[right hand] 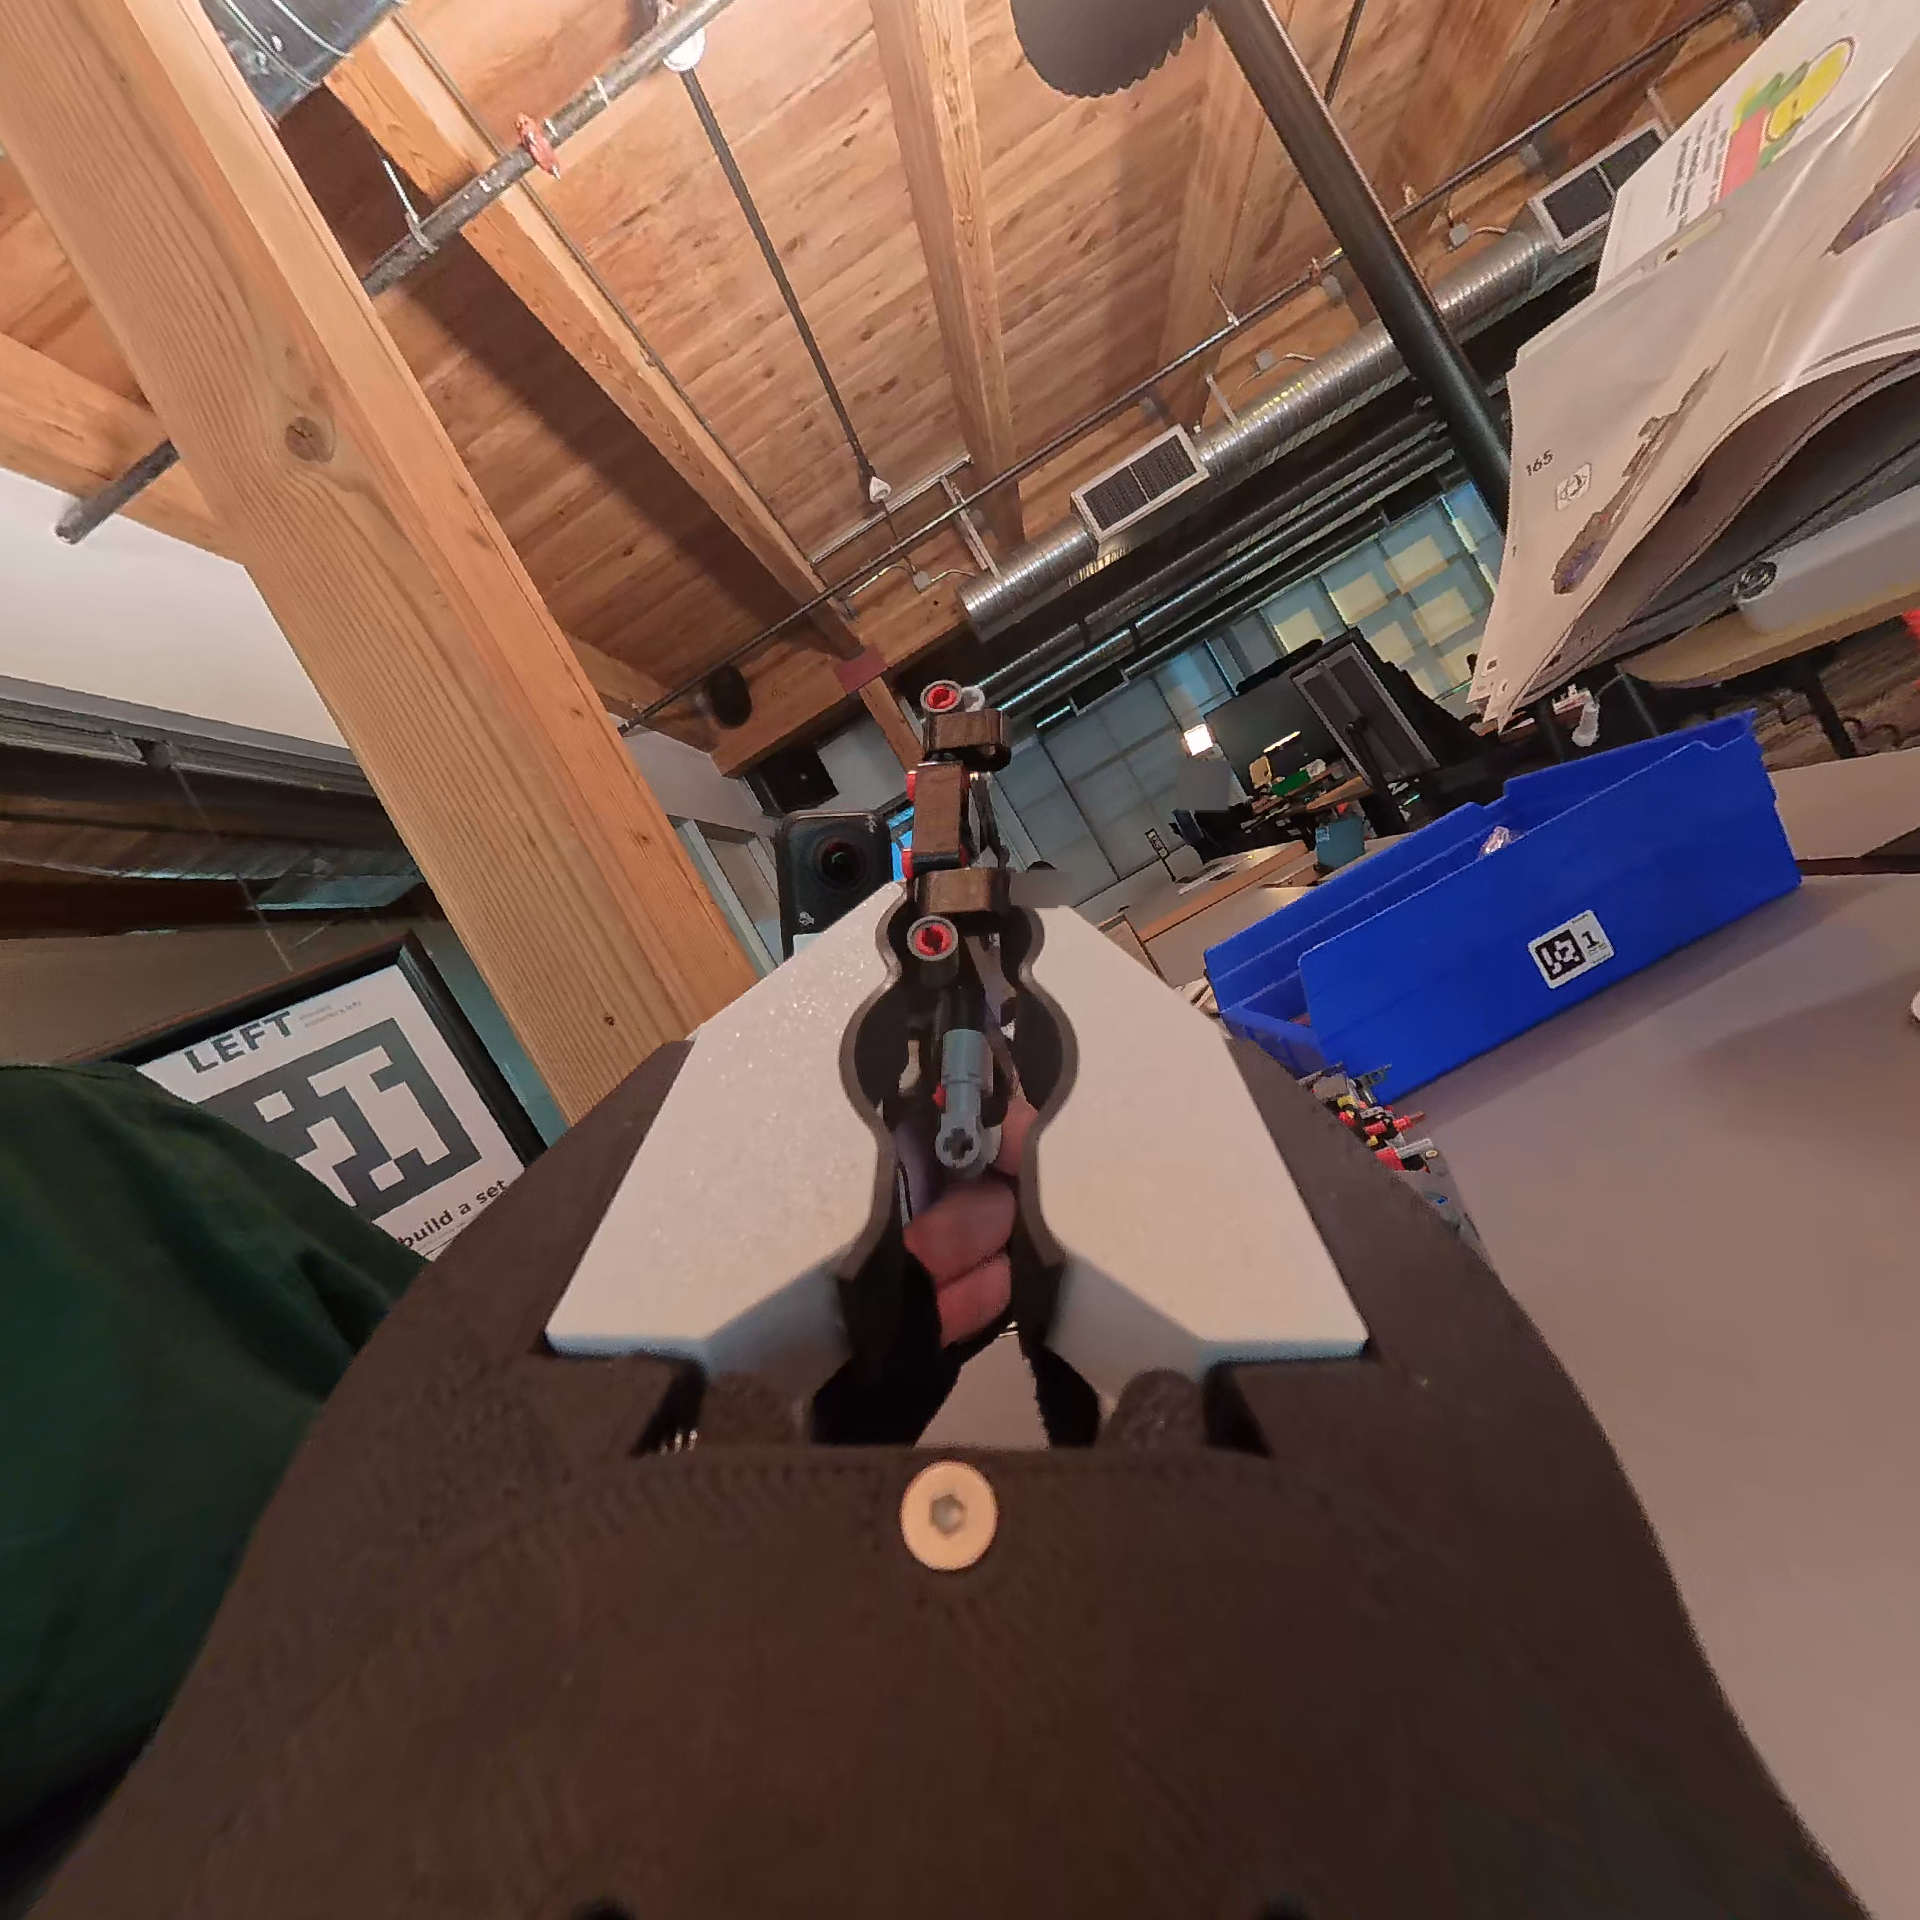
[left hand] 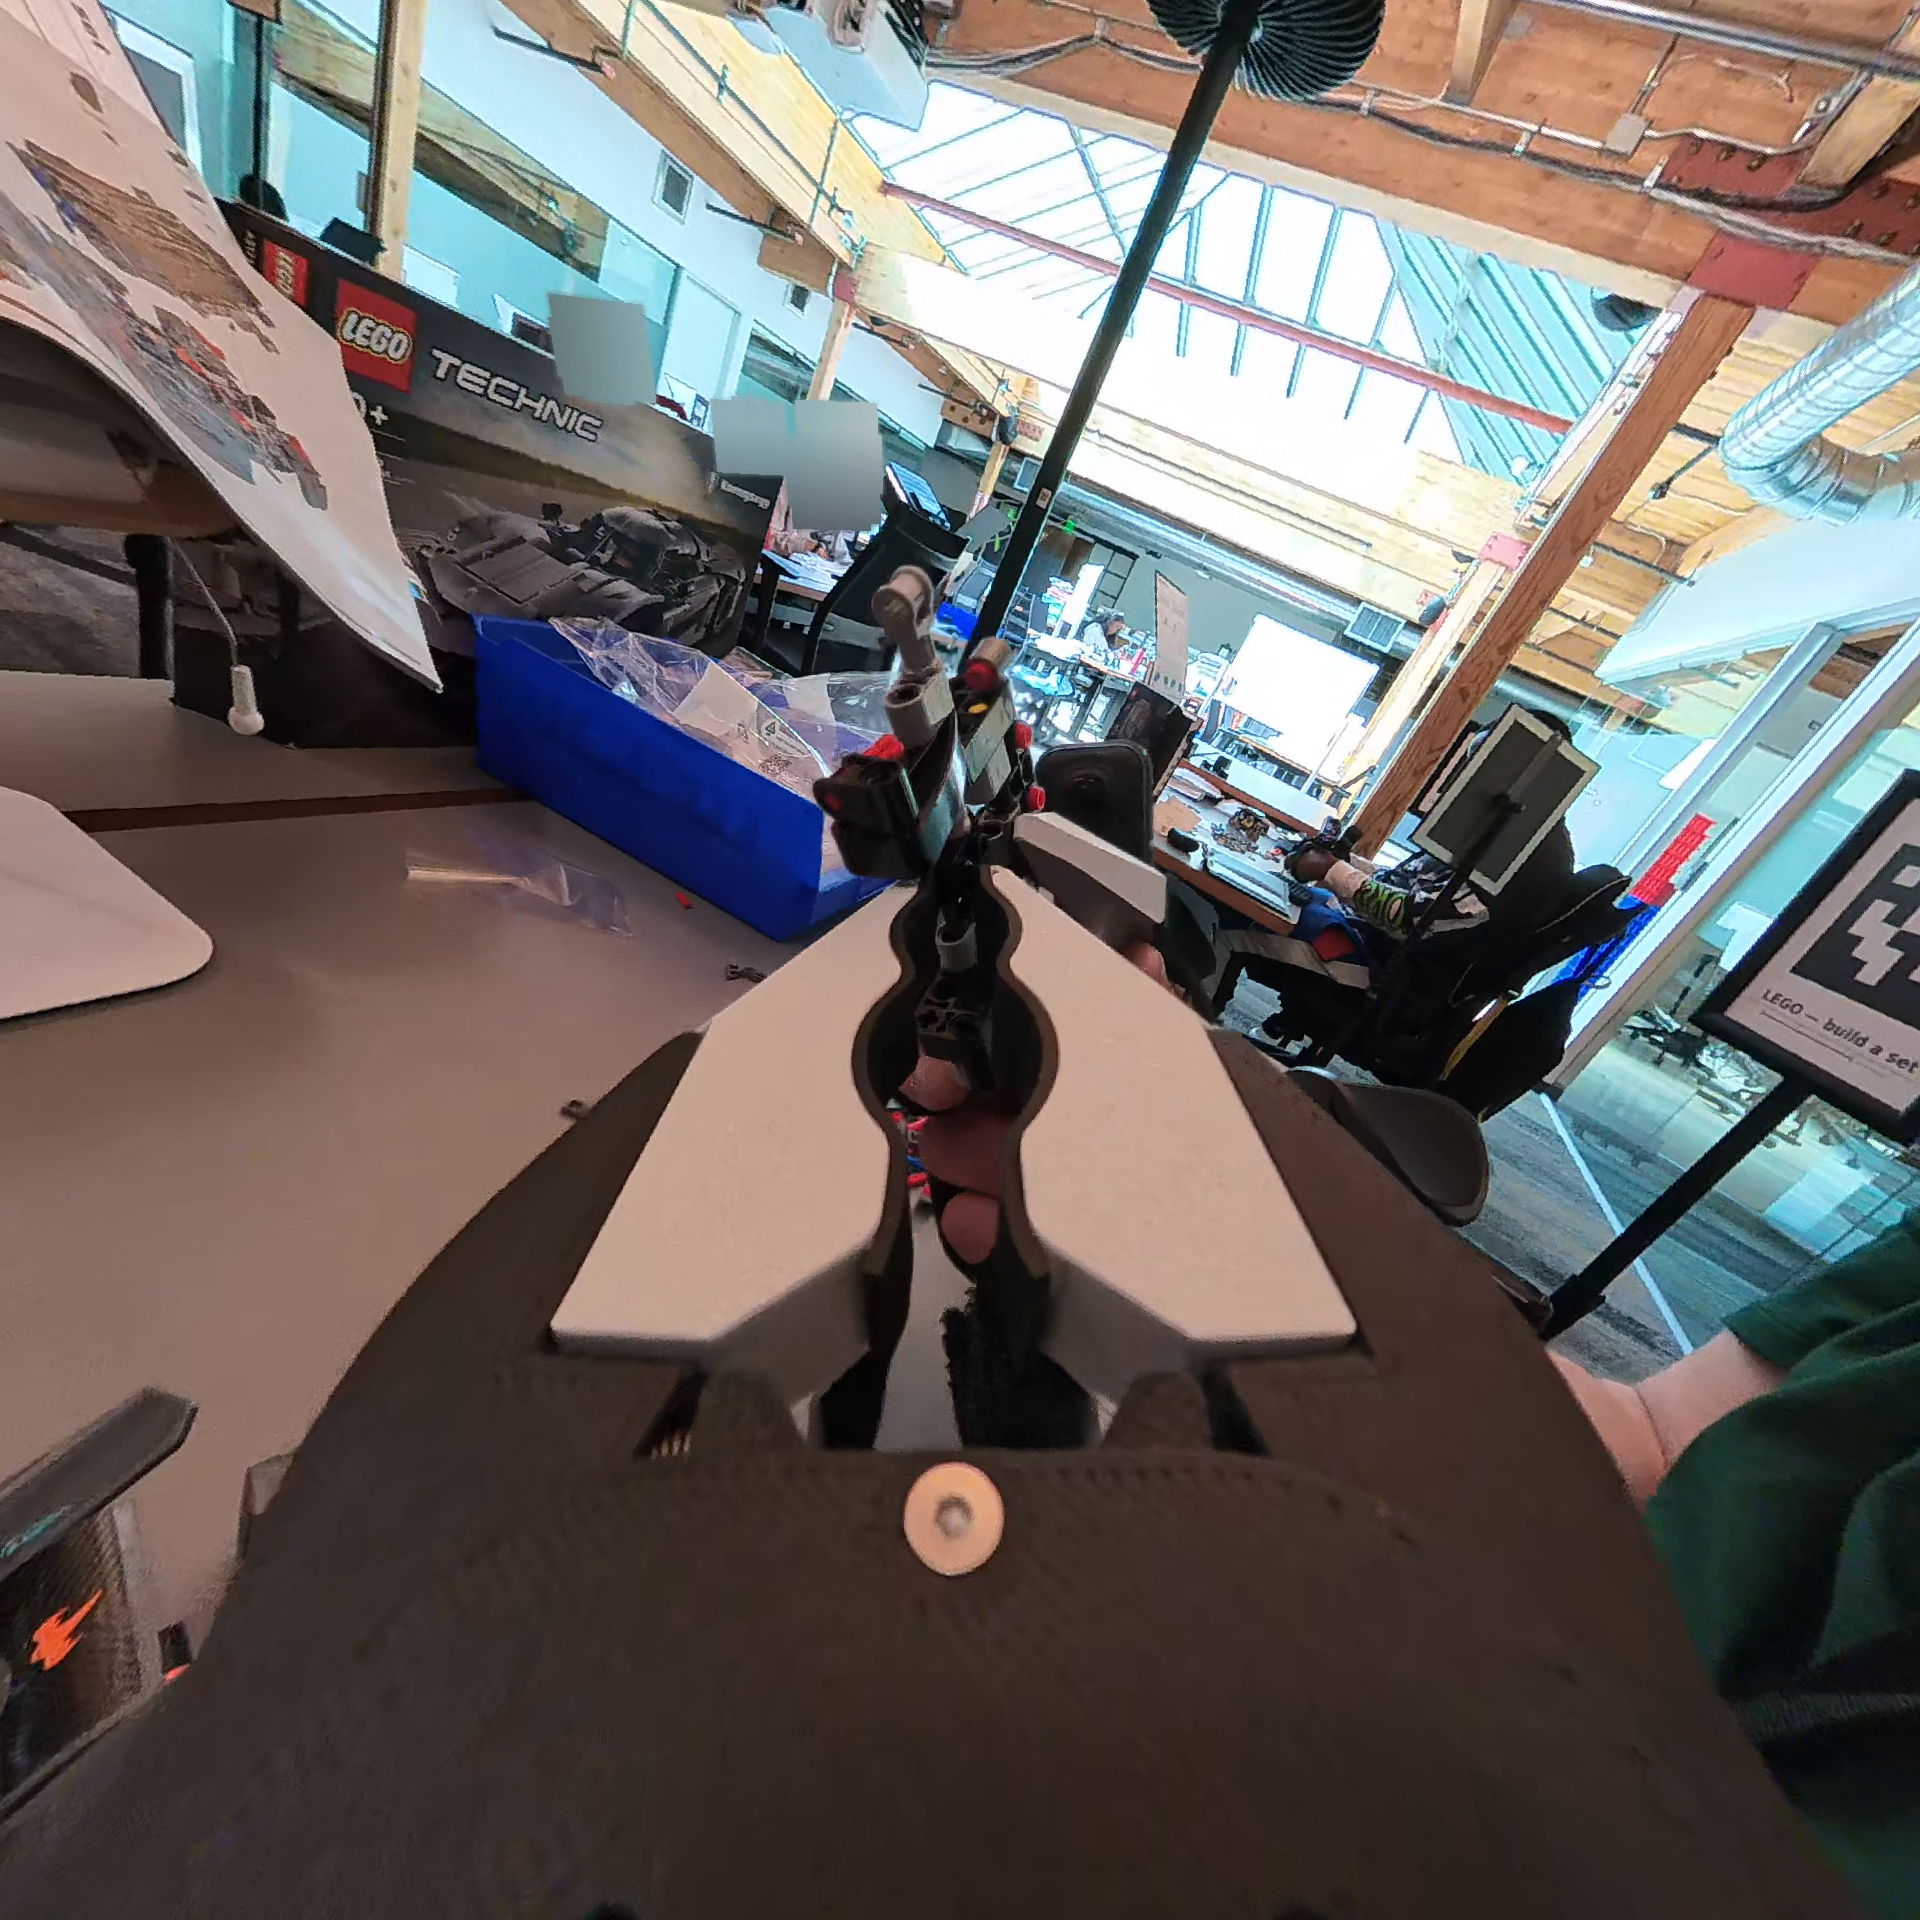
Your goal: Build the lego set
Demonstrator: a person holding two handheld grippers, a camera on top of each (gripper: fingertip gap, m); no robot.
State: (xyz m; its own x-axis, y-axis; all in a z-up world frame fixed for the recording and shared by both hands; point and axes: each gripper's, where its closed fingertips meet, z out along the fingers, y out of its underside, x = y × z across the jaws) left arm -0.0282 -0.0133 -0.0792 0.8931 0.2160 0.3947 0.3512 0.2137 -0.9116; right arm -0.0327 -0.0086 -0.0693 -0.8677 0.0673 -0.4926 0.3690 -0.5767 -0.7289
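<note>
Tabletop (left hand: 312, 1039): grey, mostly bare. Set box (left hand: 540, 457) stands along the far edge, open manual (left hand: 177, 301) propped beside it. Blue bin (left hand: 665, 769) with torn bags near the far edge; loose parts (right hand: 1371, 1112) lie just in front of it.

Left gripper (left hand: 951, 904) and right gripper (right hand: 956, 914): jaws of both closed on one small assembly (left hand: 925, 769) of black beams, grey axle and red pins, held aloft above the tabletop's near edge.

Progress: early, judging by the small subassembly, many loose parts and no vehicle body in sight.
</note>
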